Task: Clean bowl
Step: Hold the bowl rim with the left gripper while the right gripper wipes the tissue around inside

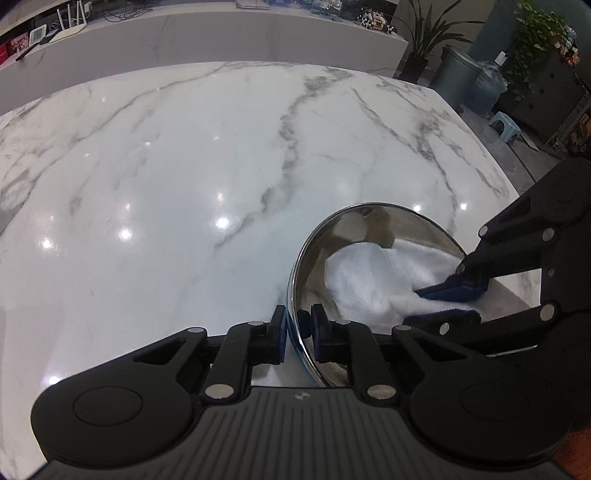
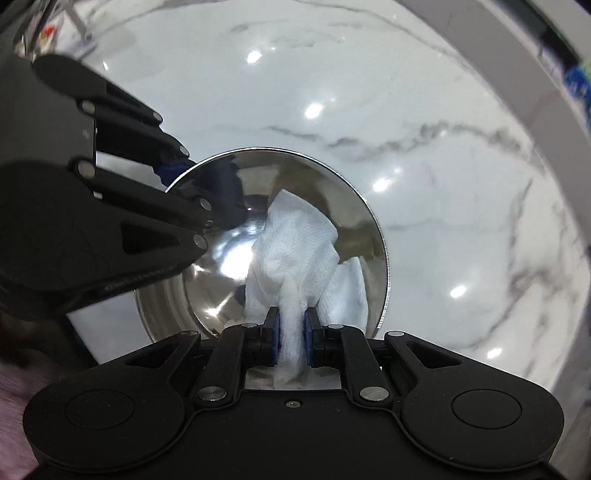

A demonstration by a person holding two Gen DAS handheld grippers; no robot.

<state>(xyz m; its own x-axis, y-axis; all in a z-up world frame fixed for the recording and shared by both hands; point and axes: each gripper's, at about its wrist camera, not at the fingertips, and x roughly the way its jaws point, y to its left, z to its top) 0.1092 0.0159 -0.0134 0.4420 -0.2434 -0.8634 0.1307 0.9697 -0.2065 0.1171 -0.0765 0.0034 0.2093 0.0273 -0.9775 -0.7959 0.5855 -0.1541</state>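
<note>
At the near edge of the white marble bench (image 1: 184, 155), the left gripper (image 1: 298, 332) has its jaws pinched onto the rim of a stainless steel bowl (image 1: 369, 229), one blue pad outside the wall and one inside, tipping the bowl so its mouth faces the right gripper (image 2: 291, 332). That gripper's jaws are nearly closed on a bunched white paper towel (image 2: 295, 236), whose loose end fans out against the polished inside wall of the bowl. The bowl appears to be held up on its edge near the front of the bench, though where it touches the surface is hidden behind the grippers. The risks lie in the two grips. The hold on the rim is narrow and the steel is slick, so a hard push from the towel could twist the bowl out of the pads and send it rolling or clattering on the bench, perhaps off the close edge. The towel is thin and held by a small fold; dragged firmly over the metal, it could tear or slide free, leaving bare pads scraping steel. Farther off, the marble runs bare under ceiling-light glints to a raised counter (image 1: 221, 33), potted plants (image 1: 535, 40) and a grey bin (image 1: 456, 74).
</note>
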